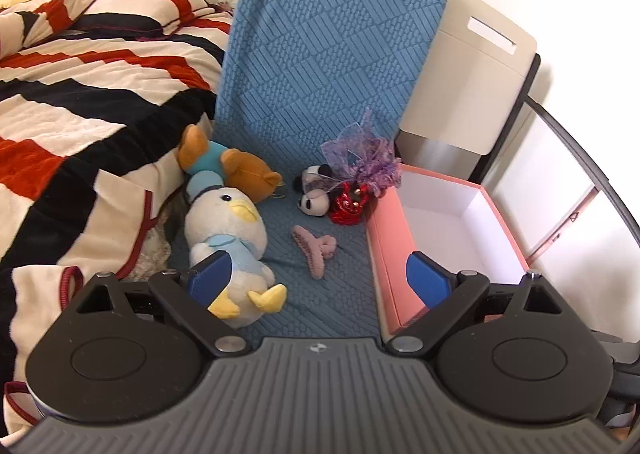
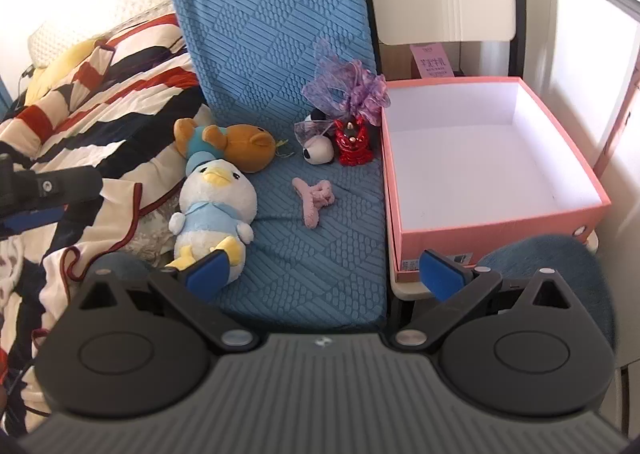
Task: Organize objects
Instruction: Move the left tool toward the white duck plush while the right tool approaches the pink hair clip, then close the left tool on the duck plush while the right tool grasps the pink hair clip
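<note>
Left wrist view: nearest the lens, the left claw (image 1: 318,280) hangs with its blue pads spread wide, nothing between them. Its left pad overlaps the duck plush (image 1: 226,244), which lies on its back on the blue cushion (image 1: 320,73). The pink hair clip (image 1: 314,250) sits just beyond the gap, slightly left of centre. Farther off, a brown bear plush (image 1: 240,167), a small panda (image 1: 314,193), a red ornament (image 1: 348,203) and a purple ribbon bundle (image 1: 362,157). The pink box (image 1: 390,254) stands empty at right.

Right wrist view: the right claw (image 2: 324,274) is also spread and empty, low over the cushion's near edge. The duck is near left, the clip ahead, the box right.

I'd judge nothing is packed yet. Best approach: straddle the duck's soft body mid-torso, squeeze firmly, lift clear, then carry right over the box wall.
</note>
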Action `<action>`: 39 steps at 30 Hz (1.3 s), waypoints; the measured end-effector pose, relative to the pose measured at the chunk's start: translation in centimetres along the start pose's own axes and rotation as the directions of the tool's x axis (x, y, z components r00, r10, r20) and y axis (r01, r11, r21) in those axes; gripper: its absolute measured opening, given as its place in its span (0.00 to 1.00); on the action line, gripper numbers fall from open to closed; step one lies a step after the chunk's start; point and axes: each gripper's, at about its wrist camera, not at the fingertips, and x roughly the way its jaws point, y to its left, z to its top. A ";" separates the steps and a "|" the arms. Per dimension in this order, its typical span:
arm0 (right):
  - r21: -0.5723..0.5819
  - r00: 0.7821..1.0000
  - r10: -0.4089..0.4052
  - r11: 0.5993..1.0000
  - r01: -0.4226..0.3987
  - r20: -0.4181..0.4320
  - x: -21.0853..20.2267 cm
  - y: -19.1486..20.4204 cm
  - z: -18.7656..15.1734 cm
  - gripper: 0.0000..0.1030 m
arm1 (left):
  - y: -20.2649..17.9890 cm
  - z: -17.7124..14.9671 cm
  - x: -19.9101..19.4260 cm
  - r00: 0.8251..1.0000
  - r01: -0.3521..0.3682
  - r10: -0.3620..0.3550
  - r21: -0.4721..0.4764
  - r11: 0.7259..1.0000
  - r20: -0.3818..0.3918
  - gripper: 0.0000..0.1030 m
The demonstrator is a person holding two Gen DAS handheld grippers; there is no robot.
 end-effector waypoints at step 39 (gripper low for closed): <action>-0.157 0.998 0.062 0.985 -0.065 -0.027 16.4 1.3 2.1 0.96 | 7.4 1.8 20.5 0.971 -0.202 0.187 -0.096 0.975 -0.147 0.94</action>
